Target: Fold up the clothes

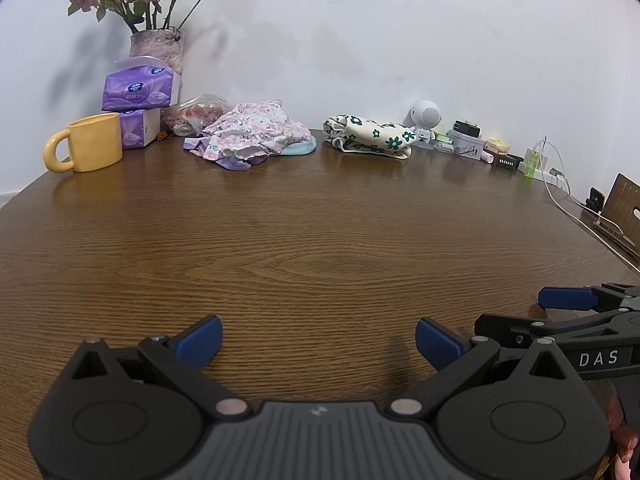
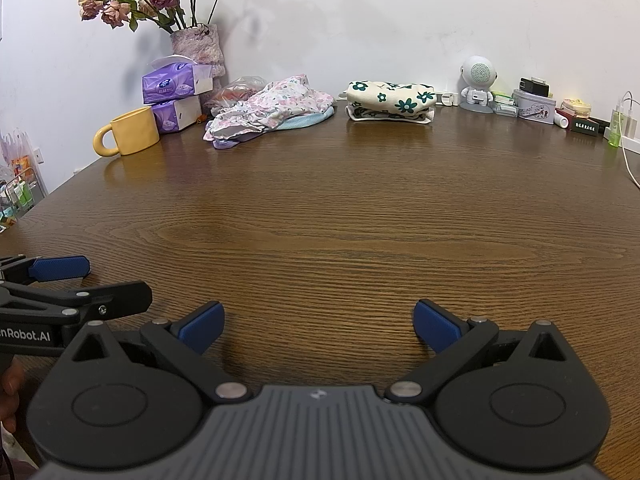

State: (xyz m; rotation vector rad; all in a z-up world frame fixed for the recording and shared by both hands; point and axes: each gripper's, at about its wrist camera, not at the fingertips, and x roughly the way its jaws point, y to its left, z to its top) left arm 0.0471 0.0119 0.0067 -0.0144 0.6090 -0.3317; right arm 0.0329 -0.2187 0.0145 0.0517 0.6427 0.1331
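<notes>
A crumpled heap of pink-flowered clothes (image 1: 250,132) (image 2: 272,110) lies at the back of the wooden table (image 1: 320,240) (image 2: 340,220), over a light blue piece (image 1: 300,147) (image 2: 306,120). To its right sits a folded cream garment with dark green flowers (image 1: 370,136) (image 2: 390,101). My left gripper (image 1: 318,342) hovers low over the near table, open and empty. My right gripper (image 2: 318,326) is likewise open and empty, beside the left one. Each gripper's blue fingers (image 1: 566,298) (image 2: 60,267) show at the edge of the other's view.
A yellow mug (image 1: 90,143) (image 2: 128,131), two purple tissue packs (image 1: 138,90) (image 2: 176,82) and a vase of dried roses (image 1: 158,50) (image 2: 198,46) stand back left. A white robot speaker (image 2: 478,82), tins, small bottles and a cable (image 1: 556,184) line the back right.
</notes>
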